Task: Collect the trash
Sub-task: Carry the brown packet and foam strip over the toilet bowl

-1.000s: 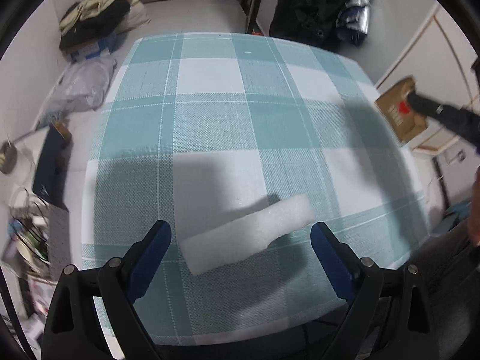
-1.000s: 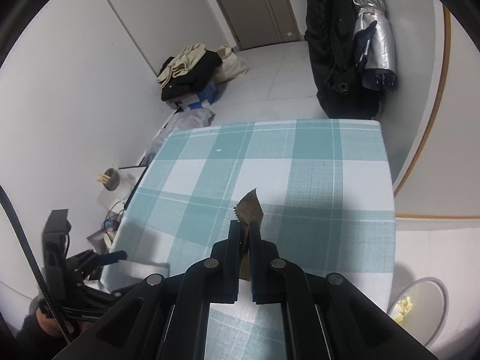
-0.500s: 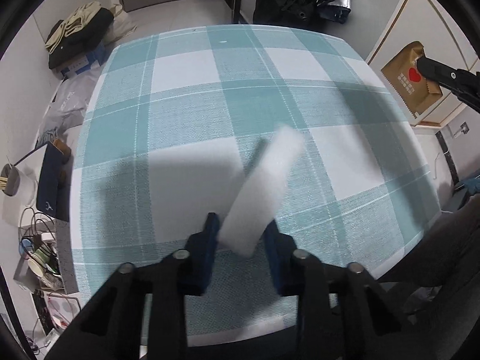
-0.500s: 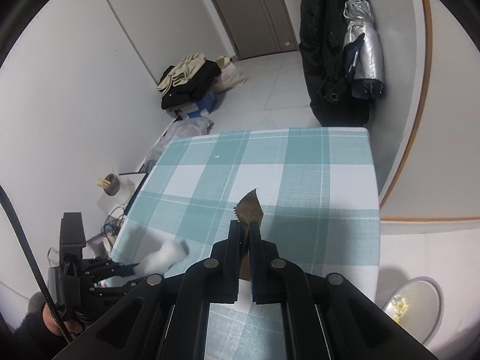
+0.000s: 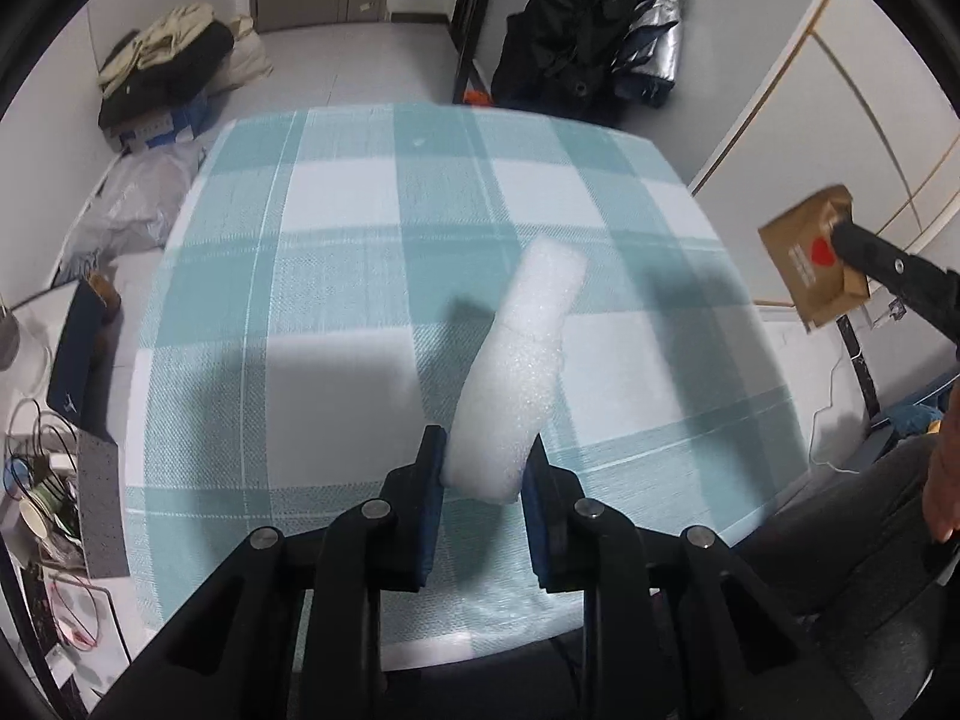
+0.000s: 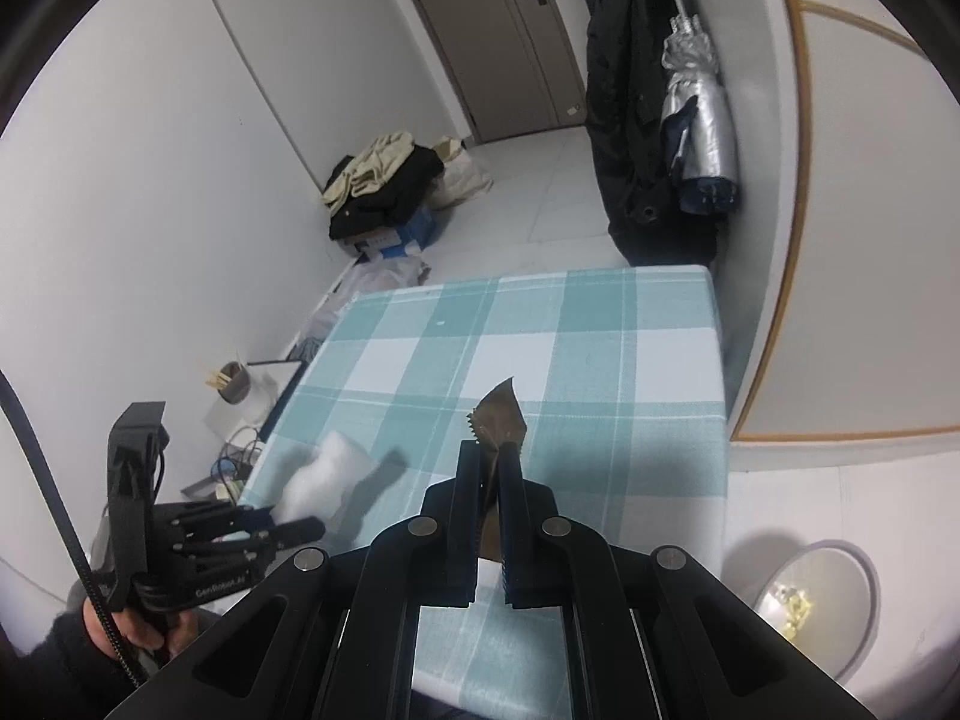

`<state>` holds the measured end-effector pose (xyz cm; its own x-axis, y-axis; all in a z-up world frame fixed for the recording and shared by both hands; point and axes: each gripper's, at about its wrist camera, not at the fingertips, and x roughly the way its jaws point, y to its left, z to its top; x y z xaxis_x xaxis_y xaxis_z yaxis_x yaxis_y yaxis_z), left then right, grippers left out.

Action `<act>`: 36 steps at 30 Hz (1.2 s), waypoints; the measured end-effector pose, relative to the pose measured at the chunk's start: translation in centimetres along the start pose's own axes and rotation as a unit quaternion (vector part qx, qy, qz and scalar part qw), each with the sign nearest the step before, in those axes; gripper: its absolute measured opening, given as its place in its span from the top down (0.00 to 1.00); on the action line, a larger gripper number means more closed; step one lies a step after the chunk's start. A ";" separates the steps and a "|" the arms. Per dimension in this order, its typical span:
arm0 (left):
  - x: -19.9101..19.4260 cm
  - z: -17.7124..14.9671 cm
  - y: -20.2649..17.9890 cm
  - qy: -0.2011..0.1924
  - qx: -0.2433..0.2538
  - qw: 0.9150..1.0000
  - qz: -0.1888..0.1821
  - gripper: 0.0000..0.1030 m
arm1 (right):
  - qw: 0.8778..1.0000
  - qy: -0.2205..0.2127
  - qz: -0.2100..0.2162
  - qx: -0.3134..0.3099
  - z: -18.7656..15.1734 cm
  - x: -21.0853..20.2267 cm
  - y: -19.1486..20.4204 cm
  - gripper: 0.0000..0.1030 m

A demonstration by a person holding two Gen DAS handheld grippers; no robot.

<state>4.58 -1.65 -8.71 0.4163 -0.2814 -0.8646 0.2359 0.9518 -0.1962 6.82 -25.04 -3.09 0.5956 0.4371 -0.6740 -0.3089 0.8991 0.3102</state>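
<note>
The left hand-held gripper [image 5: 485,468] clamps the white foam strip [image 5: 516,372], apparently lifted above the checked tablecloth [image 5: 336,276]; the right hand-held gripper [image 6: 491,468] pinches a brown wrapper [image 6: 501,417].

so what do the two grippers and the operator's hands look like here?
Left gripper: matte black linkage frame, silver pivot screws, dark blue finger pads. From the right wrist view its body bears white "GenRobot.AI" lettering, a black cable trailing past; bare hand, dark sleeve. Right gripper: same black build, silver screws, serrated pad edges.

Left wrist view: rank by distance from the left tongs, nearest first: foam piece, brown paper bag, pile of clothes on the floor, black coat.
1. foam piece: clamped in the left tongs, over the table.
2. brown paper bag: right, in the right tongs.
3. pile of clothes, far left, and black coat, far right: too close to call.
</note>
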 end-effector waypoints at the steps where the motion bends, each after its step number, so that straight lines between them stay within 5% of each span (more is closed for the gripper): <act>1: -0.3 0.2 -0.2 -0.006 -0.001 1.000 -0.005 0.81 | 1.000 -0.004 0.001 0.002 -0.1 -0.5 -0.1 0.96; 16: -8.2 3.5 -7.1 -0.125 0.025 0.987 -0.095 0.82 | 0.993 -0.114 -0.002 0.005 0.1 -12.5 -0.9 0.96; 28: -9.5 6.6 -15.6 -0.137 0.071 0.972 -0.177 0.82 | 0.982 -0.182 -0.045 0.036 -0.4 -21.1 -5.8 0.96; 36: -7.7 7.5 -21.6 -0.111 0.112 0.963 -0.218 0.82 | 0.974 -0.201 -0.078 0.076 -1.8 -24.0 -10.6 0.96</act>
<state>2.91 -21.01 5.65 0.4063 -0.6906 -0.5983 0.6039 0.6944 -0.3914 -5.50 -45.11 8.55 0.8778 0.2414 -0.4138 -0.0962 0.9350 0.3415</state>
